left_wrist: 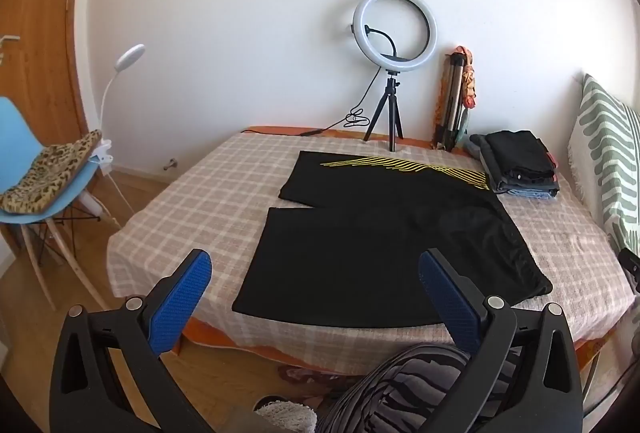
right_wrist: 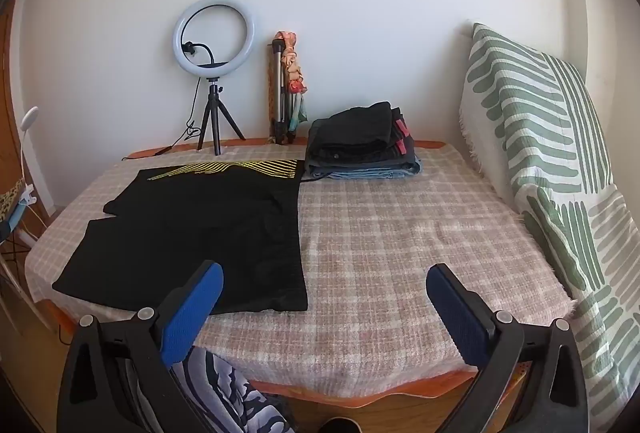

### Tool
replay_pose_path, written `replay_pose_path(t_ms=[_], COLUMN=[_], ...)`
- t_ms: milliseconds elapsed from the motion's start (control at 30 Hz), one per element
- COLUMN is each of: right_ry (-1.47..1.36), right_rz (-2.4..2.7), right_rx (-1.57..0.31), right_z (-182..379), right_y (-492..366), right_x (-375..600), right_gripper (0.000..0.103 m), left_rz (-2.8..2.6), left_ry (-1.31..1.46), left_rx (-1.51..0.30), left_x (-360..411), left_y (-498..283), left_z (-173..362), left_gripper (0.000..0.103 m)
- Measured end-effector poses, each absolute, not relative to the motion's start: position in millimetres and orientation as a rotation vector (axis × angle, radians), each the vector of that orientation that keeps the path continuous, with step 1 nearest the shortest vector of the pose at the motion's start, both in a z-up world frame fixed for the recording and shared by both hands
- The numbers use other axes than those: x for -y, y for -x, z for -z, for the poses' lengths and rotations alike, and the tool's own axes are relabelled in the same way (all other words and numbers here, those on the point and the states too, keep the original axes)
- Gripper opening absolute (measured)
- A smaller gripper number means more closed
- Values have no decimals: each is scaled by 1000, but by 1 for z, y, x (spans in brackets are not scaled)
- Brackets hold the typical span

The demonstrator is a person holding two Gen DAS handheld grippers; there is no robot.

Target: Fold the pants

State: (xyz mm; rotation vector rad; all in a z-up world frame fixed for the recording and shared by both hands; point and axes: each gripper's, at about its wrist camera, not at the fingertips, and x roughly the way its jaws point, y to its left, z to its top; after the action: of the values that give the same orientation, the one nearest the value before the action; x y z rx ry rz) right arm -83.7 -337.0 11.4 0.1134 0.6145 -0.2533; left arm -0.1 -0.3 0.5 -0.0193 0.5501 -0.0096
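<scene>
Black pants [left_wrist: 380,233] with yellow lines on the far leg lie spread flat on the checked table cover [left_wrist: 192,193], legs pointing left, waistband to the right. They also show in the right wrist view [right_wrist: 200,229], left of centre. My left gripper [left_wrist: 316,273] is open and empty, held above the near table edge in front of the near leg. My right gripper [right_wrist: 324,289] is open and empty, above the near table edge, to the right of the waistband.
A stack of folded clothes [right_wrist: 360,145] sits at the back right. A ring light on a tripod [right_wrist: 214,73] and a folded tripod [right_wrist: 280,93] stand by the wall. A striped cushion [right_wrist: 552,161] leans at the right. A blue chair [left_wrist: 36,169] stands left.
</scene>
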Motion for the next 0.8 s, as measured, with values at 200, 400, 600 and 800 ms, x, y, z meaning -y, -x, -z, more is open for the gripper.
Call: replay_pose_path(t_ms=[200, 400, 600, 800], right_ry=[-112, -96, -98, -109], right_rz=[251, 254, 247, 244], right_rx=[-611, -598, -598, -602], right_z=[-16, -16, -17, -18], right_y=[79, 80, 80, 78], right_x=[340, 339, 338, 338], right_gripper=[103, 103, 103, 103], left_rz=[29, 16, 14, 18], left_ry=[14, 13, 7, 10], left_rx=[-532, -538, -530, -532], left_x=[3, 6, 9, 10], left_y=[5, 3, 5, 3], left_z=[-3, -3, -8, -9], left_gripper=[103, 103, 103, 103])
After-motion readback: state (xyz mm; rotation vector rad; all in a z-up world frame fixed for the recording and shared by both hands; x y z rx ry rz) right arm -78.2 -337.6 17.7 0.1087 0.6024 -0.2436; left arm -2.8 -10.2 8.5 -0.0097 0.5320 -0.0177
